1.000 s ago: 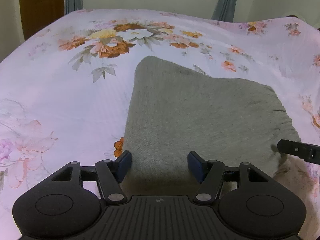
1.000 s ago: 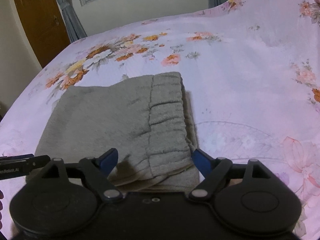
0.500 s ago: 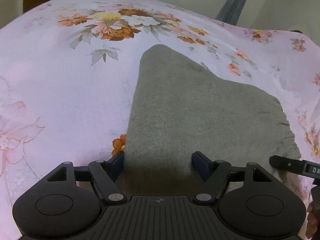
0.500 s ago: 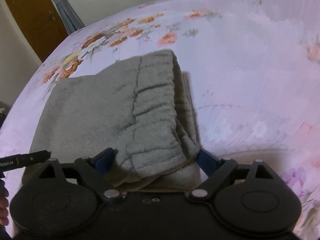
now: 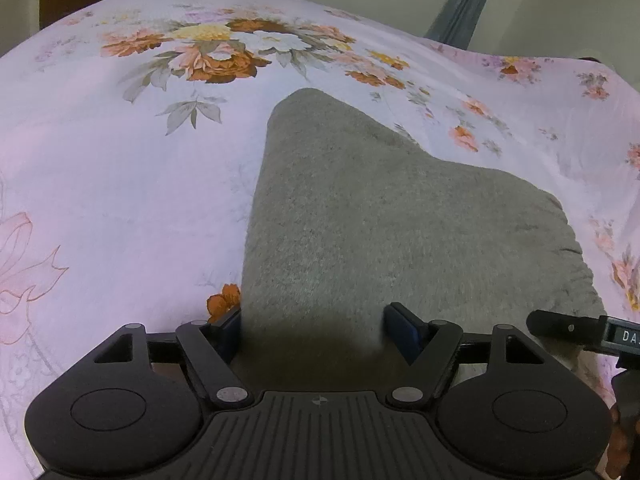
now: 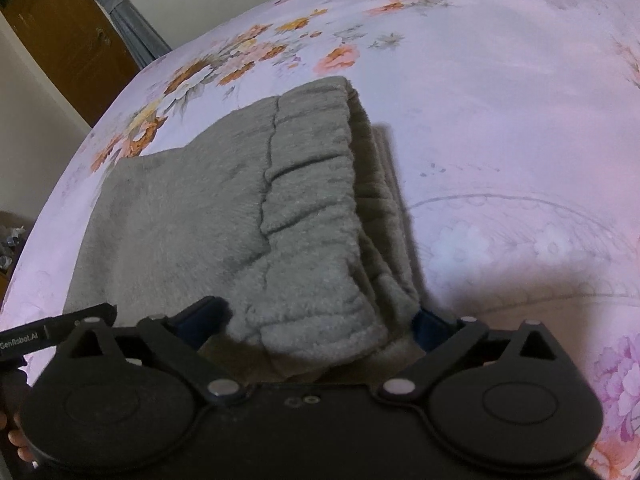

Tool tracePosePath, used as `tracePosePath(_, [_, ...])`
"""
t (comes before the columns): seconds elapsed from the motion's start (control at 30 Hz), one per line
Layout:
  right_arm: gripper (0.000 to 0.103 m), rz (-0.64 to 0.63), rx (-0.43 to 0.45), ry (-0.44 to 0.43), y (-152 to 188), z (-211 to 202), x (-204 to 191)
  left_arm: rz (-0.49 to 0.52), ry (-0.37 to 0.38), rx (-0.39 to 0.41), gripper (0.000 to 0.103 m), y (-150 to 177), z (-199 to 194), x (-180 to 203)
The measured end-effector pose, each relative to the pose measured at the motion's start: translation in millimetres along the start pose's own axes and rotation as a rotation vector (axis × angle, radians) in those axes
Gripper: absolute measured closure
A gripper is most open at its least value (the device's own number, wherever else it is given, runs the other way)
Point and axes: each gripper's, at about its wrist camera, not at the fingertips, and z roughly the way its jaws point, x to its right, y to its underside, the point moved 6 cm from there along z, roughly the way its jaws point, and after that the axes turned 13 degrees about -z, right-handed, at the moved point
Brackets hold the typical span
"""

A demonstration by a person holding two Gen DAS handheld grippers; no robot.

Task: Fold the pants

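A flowered bed fills both views, giving a broad soft surface for folding. On it lie the grey pants, already doubled into a thick block, with the ribbed waistband on top at the right end, probably so the bulk stacks evenly.

The right gripper points steeply down at the near waistband corner. Its jaws have just been opening and stand spread, with cloth between them but not pinched. The left gripper tilts down likewise over the near left edge, jaws spread, one finger at the edge of the cloth and the other over it. Both appear poised to take the near edge for one more fold.
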Motion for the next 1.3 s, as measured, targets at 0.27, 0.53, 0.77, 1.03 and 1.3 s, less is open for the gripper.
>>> tracePosePath(0.27, [0.002, -0.007, -0.003, -0.005, -2.2, 2.3, -2.9, -0.004, 0.015, -0.003, 0.030, 0.1, 1.5, 1.6])
tracePosePath(0.53, [0.004, -0.048, -0.011, -0.083, -4.8, 6.8, -0.3, 0.011, 0.051, -0.016, 0.030, -1.1, 5.9, 3.3])
tracePosePath(0.77, [0.016, -0.044, 0.030, -0.057, -4.0, 4.8, -4.0, 0.012, 0.044, 0.023, 0.047, 0.1, 3.9, 6.8])
tracePosePath(1.03, [0.026, 0.013, 0.031, -0.092, -5.6, -1.9, 6.4, 0.015, 0.038, 0.031, 0.058, -2.5, -1.7, 7.1])
tracePosePath(1.3, [0.019, 0.034, -0.013, -0.171, -8.1, 0.4, 18.3, -0.001, 0.073, -0.043, 0.034, -3.8, 3.7, -5.0])
